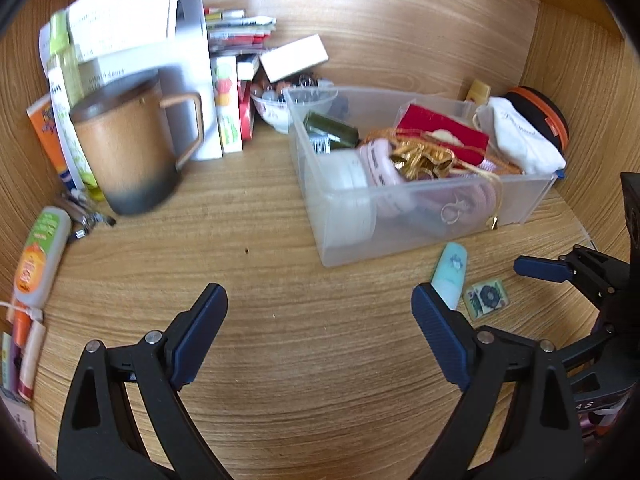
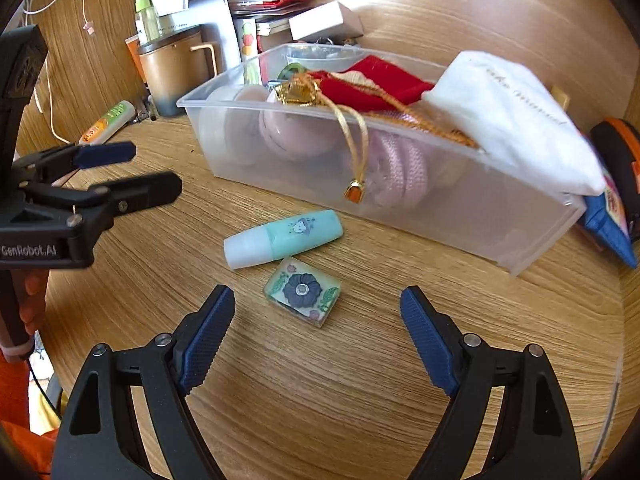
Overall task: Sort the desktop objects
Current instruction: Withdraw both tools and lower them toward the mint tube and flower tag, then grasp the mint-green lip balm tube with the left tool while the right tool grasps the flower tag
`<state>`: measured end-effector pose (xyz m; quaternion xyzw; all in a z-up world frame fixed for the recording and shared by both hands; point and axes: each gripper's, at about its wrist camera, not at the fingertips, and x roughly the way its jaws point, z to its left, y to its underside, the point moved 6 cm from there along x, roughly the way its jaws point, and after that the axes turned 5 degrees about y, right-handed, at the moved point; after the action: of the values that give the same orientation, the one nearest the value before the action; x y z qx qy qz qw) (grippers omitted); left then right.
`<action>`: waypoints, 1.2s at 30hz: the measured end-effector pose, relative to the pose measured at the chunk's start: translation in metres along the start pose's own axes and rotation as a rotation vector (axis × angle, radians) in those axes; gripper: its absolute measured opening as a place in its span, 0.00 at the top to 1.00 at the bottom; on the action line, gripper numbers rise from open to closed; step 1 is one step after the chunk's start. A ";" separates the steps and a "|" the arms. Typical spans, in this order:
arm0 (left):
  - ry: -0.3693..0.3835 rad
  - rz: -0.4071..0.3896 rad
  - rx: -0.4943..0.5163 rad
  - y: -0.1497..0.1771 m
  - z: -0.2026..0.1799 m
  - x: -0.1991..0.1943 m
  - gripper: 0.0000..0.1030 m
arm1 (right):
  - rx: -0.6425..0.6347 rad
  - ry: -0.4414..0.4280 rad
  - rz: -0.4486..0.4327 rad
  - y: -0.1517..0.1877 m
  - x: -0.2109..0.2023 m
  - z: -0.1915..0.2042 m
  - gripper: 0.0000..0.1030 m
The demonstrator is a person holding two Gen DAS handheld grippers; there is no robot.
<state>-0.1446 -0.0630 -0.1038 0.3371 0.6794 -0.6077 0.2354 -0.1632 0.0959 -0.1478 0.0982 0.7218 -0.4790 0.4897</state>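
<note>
A mint-green tube with a white cap [image 2: 280,238] lies on the wooden desk in front of a clear plastic bin [image 2: 532,236]. Just below the tube lies a small square tile with a dark flower [image 2: 303,291]. My right gripper [image 2: 318,308] stands open above the desk, the tile just ahead between its fingers, untouched. My left gripper [image 1: 320,308] is open over bare wood, with the tube [image 1: 450,270] and tile [image 1: 485,297] beside its right finger. The bin [image 1: 316,200] holds a red pouch, pink cords, a gold ornament and a white cloth bag.
A brown mug with a lid [image 1: 128,148] stands at the back left beside stacked boxes and papers [image 1: 236,76]. A green-orange tube [image 1: 38,256] lies by the left wall. An orange-rimmed black case [image 1: 540,116] sits behind the bin. Wooden walls enclose the desk.
</note>
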 end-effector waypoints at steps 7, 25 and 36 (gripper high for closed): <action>-0.014 0.030 0.004 0.009 -0.001 0.008 0.09 | 0.021 0.007 0.005 0.000 0.005 -0.002 0.25; 0.028 0.089 0.073 0.013 -0.036 0.026 0.09 | 0.016 0.012 -0.020 0.001 0.000 -0.019 0.64; 0.068 0.096 0.131 0.005 -0.074 0.045 0.14 | 0.041 0.048 -0.048 0.003 -0.016 -0.048 0.64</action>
<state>-0.1637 0.0177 -0.1285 0.4044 0.6290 -0.6269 0.2184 -0.1824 0.1403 -0.1344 0.1024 0.7253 -0.5030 0.4587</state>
